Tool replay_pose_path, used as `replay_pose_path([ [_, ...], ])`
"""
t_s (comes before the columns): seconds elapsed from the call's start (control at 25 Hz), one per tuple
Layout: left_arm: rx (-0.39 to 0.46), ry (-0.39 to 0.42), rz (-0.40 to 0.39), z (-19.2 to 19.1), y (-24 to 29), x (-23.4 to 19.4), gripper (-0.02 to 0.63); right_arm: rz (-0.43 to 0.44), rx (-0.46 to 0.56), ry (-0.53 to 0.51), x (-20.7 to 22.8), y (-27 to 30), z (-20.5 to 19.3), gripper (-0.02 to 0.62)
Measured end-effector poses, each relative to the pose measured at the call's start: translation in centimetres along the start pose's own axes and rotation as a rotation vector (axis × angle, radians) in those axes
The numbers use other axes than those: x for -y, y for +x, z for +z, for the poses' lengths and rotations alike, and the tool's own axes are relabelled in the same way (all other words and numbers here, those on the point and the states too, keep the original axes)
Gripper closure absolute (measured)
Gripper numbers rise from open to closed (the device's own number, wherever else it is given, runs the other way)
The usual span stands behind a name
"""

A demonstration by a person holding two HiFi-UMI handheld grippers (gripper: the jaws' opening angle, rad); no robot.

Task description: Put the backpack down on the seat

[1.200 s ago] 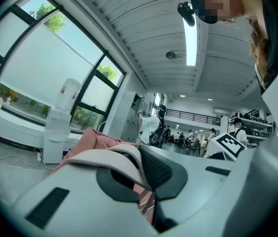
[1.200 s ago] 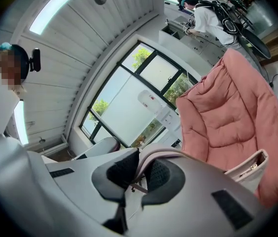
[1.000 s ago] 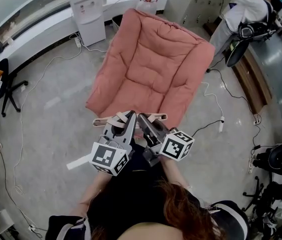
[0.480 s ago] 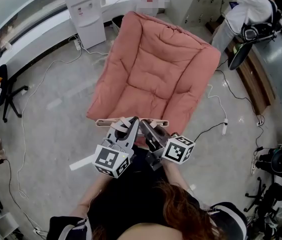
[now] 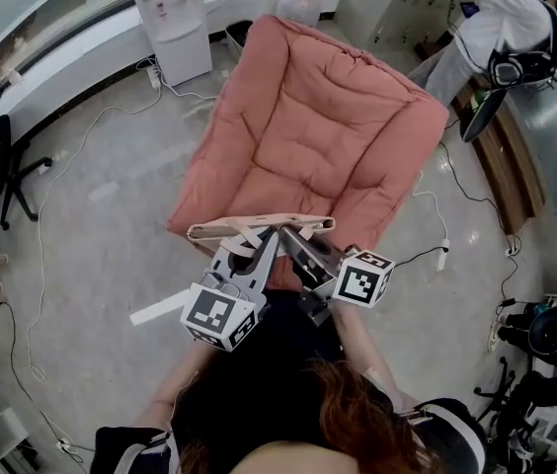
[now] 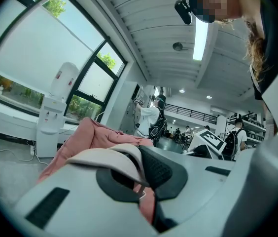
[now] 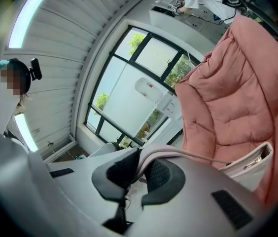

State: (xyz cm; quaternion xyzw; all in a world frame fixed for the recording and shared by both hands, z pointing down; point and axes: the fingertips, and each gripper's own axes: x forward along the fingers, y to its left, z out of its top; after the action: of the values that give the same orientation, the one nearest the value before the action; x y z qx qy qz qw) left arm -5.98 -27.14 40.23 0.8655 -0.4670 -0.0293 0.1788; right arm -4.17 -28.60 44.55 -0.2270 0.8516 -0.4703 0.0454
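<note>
Up close, the left tool (image 6: 141,174) had its two jaws closed tight on a cream strap (image 6: 109,157) that looped over one pad. A bit of pink fabric showed just below the pinch. The right tool (image 7: 140,174) was likewise clamped almost fully together on a cream strap (image 7: 178,154). That strap ran out towards a cream piece of the backpack (image 7: 250,166) with a zip pull on it.

From the head view, the two tools, left (image 5: 264,241) and right (image 5: 290,237), sat side by side with their tips nearly touching. The strap (image 5: 259,227) stretched as one pale band across both tips. The body of the backpack was mostly hidden under the tools, so its shape could not be made out. It hung in the air from them at the front edge of the one pink armchair (image 5: 308,126), not yet resting on the cushion.

Beyond the armchair stood one white water dispenser (image 5: 170,18) with one large water bottle (image 5: 303,3) on the floor near it. One black office chair (image 5: 2,171) stood at the left. One person in white (image 5: 496,23) stood at the upper right, beside a long desk (image 5: 501,156). White cables (image 5: 61,176) trailed over the grey floor (image 5: 111,255).
</note>
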Motion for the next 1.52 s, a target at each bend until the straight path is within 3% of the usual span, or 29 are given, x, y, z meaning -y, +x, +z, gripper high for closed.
replay_pose_path([
  [0.28, 0.010, 0.008, 0.024, 0.0, 0.2, -0.1, 0.588, 0.047, -0.096, -0.035, 0.2, 1.1, 0.4, 0.551],
  [0.52, -0.004, -0.039, 0.071, -0.9, 0.0, -1.8, 0.588, 0.059, -0.183, -0.032, 1.0, 3.0, -0.4, 0.551],
  [0.96, -0.059, -0.126, 0.127, -4.0, 0.6, -6.3, 0.588, 0.004, -0.279, 0.017, 4.8, 6.6, -3.0, 0.551],
  [1.52, -0.142, -0.099, 0.133, -7.1, 2.9, -9.8, 0.588, -0.086, -0.293, 0.083, 9.5, 9.1, -4.0, 0.551],
])
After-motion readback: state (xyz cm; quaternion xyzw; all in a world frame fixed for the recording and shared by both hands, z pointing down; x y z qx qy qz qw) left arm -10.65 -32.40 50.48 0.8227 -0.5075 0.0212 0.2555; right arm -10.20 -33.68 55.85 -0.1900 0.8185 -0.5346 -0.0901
